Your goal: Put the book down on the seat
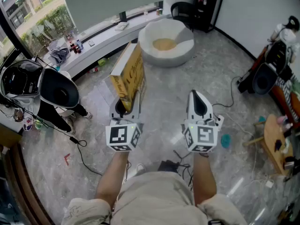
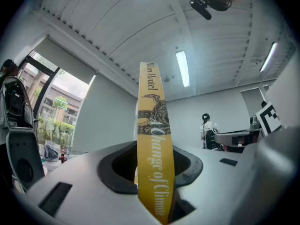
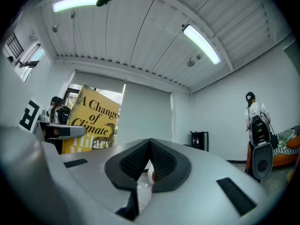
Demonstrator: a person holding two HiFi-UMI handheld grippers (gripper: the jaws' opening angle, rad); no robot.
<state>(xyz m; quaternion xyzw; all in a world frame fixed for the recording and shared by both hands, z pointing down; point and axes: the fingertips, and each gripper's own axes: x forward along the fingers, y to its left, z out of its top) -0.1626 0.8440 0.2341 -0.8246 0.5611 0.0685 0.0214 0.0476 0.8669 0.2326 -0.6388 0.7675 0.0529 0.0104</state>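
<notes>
Out front, level left gripper [image 1: 125, 102] holds book [image 1: 128, 71] upright.

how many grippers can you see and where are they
2. The left gripper is at the head view's left, shut on the upright yellow book. The right gripper is level beside it, shut with nothing between its jaws.

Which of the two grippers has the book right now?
The left gripper, clamped on the yellow book; the right gripper is shut and empty.
</notes>
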